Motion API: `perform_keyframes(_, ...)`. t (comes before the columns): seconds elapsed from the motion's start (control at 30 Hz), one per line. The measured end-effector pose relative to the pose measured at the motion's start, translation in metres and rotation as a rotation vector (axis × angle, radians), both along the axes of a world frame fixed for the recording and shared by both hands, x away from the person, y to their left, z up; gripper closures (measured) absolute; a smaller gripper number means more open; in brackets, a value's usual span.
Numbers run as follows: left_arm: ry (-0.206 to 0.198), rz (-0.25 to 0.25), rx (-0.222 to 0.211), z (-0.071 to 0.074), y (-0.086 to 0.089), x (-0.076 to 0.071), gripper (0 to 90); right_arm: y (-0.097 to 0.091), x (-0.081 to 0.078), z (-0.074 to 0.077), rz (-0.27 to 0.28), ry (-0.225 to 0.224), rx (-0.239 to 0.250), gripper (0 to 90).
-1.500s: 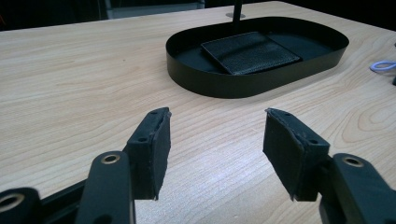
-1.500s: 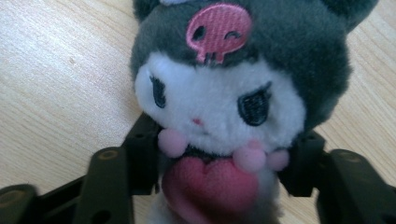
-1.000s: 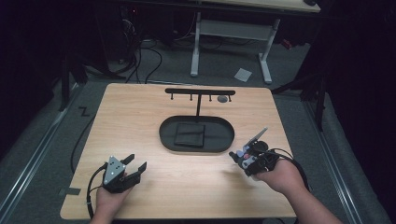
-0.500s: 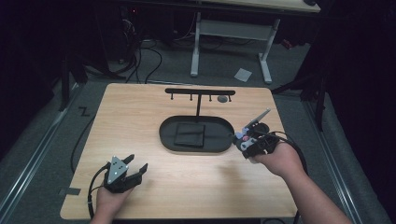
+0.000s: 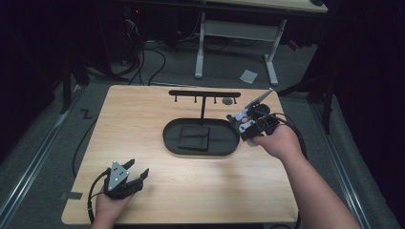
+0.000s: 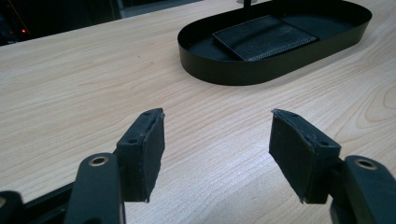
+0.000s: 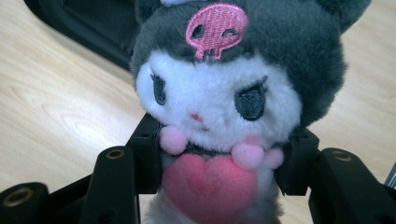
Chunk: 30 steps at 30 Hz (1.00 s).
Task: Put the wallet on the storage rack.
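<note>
A small plush doll with a dark grey hood, a pink skull badge, a white face and a pink heart sits between the jaws of my right gripper, which is shut on its body. In the high view that right gripper holds the plush doll in the air by the right end of the black oval tray. My left gripper rests at the table's front left. Its jaws have just been opening and now stand wide, with nothing between the pads.
In the tray lies a dark square pad, also seen ahead of the left gripper. Behind the tray stands a black T-shaped rack with small hooks and a round tag. Bare wooden tabletop spreads between tray and left gripper.
My right hand has lifted and carried the plush doll away from the front edge, toward the tray's right end and the rack. The left hand has stayed where it was.
</note>
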<state>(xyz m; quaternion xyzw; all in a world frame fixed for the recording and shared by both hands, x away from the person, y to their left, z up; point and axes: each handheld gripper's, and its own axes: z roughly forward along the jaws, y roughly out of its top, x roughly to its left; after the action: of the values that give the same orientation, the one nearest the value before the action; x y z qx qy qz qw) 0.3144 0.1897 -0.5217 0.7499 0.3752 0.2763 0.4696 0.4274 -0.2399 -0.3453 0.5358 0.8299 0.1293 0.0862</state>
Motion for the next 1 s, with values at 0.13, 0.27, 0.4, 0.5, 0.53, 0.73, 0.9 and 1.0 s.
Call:
perform_keyframes(0.13,0.002,0.002,-0.004,0.0,0.001,-0.001,36.3,0.003,0.009,0.009,-0.007,-0.014,0.008,45.8)
perform_keyframes(0.27,0.003,0.0,-0.005,0.0,0.001,-0.001,36.3,0.006,0.017,0.017,-0.013,-0.025,0.015,45.8)
perform_keyframes(0.4,0.003,-0.005,-0.002,-0.001,0.001,0.0,36.2,0.009,0.023,0.024,-0.011,-0.037,0.023,45.8)
perform_keyframes(0.5,0.003,-0.006,-0.006,-0.001,0.001,0.0,36.2,0.012,0.028,0.029,-0.012,-0.039,0.027,45.8)
perform_keyframes(0.53,0.001,-0.004,-0.008,-0.001,0.001,0.0,36.2,0.013,0.029,0.031,-0.014,-0.041,0.026,45.8)
perform_keyframes(0.73,0.005,-0.003,-0.012,-0.001,0.004,0.001,36.2,0.015,0.04,0.036,-0.034,-0.049,0.034,45.8)
perform_keyframes(0.9,0.005,-0.005,-0.013,0.0,0.005,0.001,36.2,0.011,0.047,0.033,-0.062,-0.05,0.03,45.6)
perform_keyframes(1.0,0.005,-0.003,-0.014,-0.001,0.005,0.001,36.2,0.007,0.05,0.031,-0.08,-0.051,0.036,45.6)
